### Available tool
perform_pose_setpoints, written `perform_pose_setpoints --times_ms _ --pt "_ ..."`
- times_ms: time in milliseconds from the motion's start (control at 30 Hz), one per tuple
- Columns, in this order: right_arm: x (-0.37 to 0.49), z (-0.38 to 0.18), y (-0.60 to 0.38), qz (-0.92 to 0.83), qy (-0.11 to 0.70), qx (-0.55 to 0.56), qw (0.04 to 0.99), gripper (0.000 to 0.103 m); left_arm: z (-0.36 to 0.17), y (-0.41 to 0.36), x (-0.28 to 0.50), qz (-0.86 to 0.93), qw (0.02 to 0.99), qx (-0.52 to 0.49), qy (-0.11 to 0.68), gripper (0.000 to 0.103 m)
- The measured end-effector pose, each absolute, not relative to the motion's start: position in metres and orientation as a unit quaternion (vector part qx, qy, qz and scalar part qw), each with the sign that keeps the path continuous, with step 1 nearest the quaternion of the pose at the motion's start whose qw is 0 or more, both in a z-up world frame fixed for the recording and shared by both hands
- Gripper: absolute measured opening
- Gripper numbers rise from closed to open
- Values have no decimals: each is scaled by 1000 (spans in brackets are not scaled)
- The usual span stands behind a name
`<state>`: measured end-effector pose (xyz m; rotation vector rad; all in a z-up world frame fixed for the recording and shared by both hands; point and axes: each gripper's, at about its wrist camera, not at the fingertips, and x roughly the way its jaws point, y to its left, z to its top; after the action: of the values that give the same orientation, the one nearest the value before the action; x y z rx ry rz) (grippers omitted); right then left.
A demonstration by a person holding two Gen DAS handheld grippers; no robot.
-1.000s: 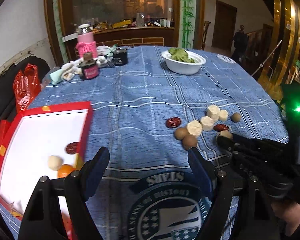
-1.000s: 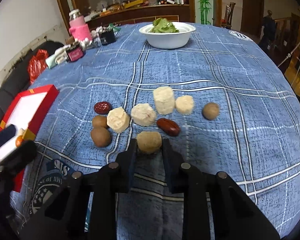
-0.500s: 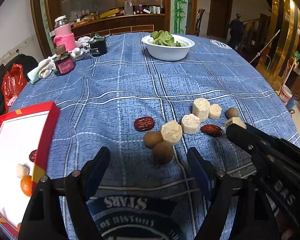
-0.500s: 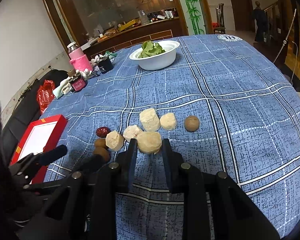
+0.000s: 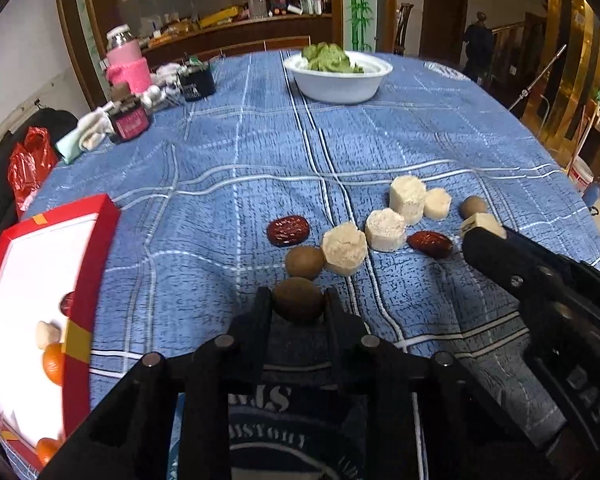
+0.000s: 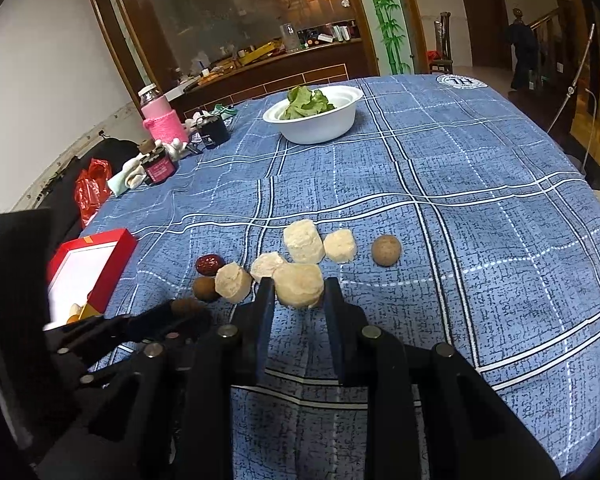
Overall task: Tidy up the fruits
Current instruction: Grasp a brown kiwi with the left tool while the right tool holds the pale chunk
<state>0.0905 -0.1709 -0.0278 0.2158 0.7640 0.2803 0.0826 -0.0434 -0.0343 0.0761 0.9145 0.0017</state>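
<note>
My left gripper (image 5: 297, 306) is shut on a brown kiwi (image 5: 298, 299) at table level. My right gripper (image 6: 299, 294) is shut on a pale cream fruit chunk (image 6: 299, 285), held above the cloth. On the blue checked cloth lie a second kiwi (image 5: 304, 262), two red dates (image 5: 288, 230), several cream chunks (image 5: 385, 229) and a small brown round fruit (image 6: 386, 250). The red box with a white inside (image 5: 4, 280) at left holds oranges, a date and a pale piece.
A white bowl of greens (image 5: 338, 74) stands at the back. A pink bottle (image 5: 126, 64), dark jars (image 5: 130, 120) and cloths sit at the back left. A red bag (image 5: 28, 164) hangs off the table's left edge.
My left gripper moved forward and shut on the near kiwi. My right gripper lifted the cream chunk off the cloth and keeps hold of it.
</note>
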Motion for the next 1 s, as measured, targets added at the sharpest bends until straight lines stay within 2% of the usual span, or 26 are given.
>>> perform_pose_setpoints --times_ms 1000 --pt "42 -7 -137 128 369 41 920 27 0 -3 30 16 920 12 393 25"
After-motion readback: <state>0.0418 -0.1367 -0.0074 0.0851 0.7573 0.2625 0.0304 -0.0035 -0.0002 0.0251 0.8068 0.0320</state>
